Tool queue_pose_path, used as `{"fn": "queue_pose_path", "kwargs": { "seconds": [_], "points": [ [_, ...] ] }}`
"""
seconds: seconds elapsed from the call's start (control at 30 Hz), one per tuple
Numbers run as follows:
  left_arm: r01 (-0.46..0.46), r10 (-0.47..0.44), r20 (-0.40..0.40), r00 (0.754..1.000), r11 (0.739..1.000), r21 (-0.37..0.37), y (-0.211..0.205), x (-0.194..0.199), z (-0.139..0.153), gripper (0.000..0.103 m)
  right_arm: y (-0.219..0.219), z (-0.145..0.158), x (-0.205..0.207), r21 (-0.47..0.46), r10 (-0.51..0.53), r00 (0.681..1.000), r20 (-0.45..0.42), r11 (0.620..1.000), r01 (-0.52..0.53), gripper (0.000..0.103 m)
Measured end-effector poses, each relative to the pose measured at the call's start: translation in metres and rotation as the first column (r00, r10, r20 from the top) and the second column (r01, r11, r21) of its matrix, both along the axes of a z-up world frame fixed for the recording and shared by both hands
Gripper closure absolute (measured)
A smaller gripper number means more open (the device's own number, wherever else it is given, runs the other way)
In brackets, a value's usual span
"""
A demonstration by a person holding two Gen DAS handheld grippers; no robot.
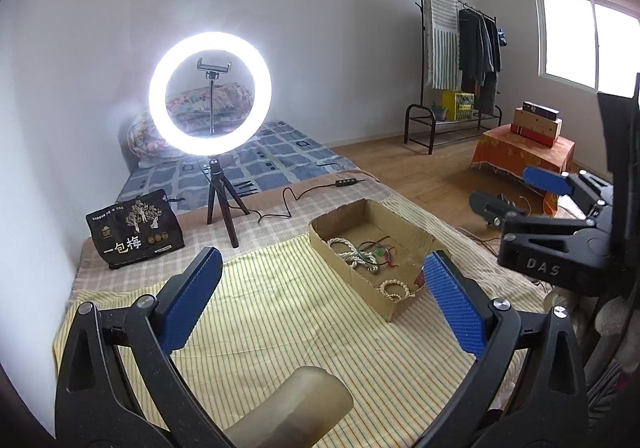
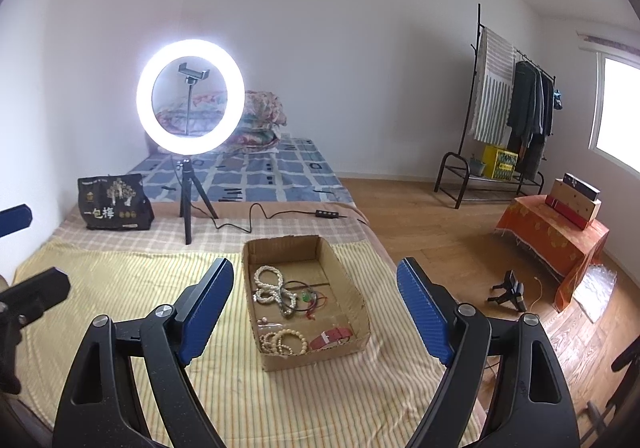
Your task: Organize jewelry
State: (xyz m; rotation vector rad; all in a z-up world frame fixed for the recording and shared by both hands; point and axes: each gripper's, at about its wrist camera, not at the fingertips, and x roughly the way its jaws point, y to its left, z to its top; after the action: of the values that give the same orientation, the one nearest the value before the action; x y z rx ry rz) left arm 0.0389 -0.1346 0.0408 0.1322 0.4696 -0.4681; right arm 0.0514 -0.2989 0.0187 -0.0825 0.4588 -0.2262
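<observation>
A shallow cardboard box (image 2: 340,268) (image 1: 404,224) sits on a yellow striped cloth (image 2: 120,280) (image 1: 280,308). Inside lie a long white bead necklace (image 2: 270,288) (image 1: 352,252), dark cords with green and red bits (image 2: 308,296) (image 1: 380,250), cream bead bracelets (image 2: 284,342) (image 1: 394,288) and a red band (image 2: 332,336). My left gripper (image 1: 324,280) is open and empty, hovering left of the box. My right gripper (image 2: 316,288) is open and empty, held above the box's near half; it also shows at the right edge of the left wrist view (image 1: 516,188).
A lit ring light on a tripod (image 2: 188,100) (image 1: 210,88) stands behind the box, its cable (image 2: 256,216) trailing right. A dark snack bag (image 2: 114,204) (image 1: 134,232) stands at the back left. The bed edge drops to wooden floor (image 2: 440,228) on the right.
</observation>
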Motion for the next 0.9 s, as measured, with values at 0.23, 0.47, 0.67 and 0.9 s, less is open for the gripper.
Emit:
{"fn": "queue_pose_path", "kwargs": {
  "seconds": [0.23,0.47,0.67,0.9],
  "points": [
    [-0.003,0.003,0.000,1.000,1.000,-0.014,0.0022,-0.0040,0.0005,0.000,-0.0012,-0.0008,-0.0006,0.004,-0.012,1.000,-0.003,1.000,0.012,0.019],
    [0.000,0.000,-0.006,1.000,1.000,-0.012,0.0018,-0.0062,-0.0014,0.000,-0.0021,0.0000,-0.0020,-0.002,-0.021,1.000,0.005,1.000,0.021,0.019],
    [0.006,-0.006,-0.008,1.000,1.000,-0.008,-0.0008,-0.0085,-0.0023,0.000,-0.0023,0.0004,-0.0022,-0.003,-0.024,1.000,0.007,1.000,0.024,0.019],
    [0.010,-0.010,-0.010,1.000,1.000,-0.006,-0.0030,-0.0088,-0.0025,0.000,-0.0028,0.0009,-0.0028,-0.003,-0.028,1.000,0.013,1.000,0.028,0.019]
  ]
}}
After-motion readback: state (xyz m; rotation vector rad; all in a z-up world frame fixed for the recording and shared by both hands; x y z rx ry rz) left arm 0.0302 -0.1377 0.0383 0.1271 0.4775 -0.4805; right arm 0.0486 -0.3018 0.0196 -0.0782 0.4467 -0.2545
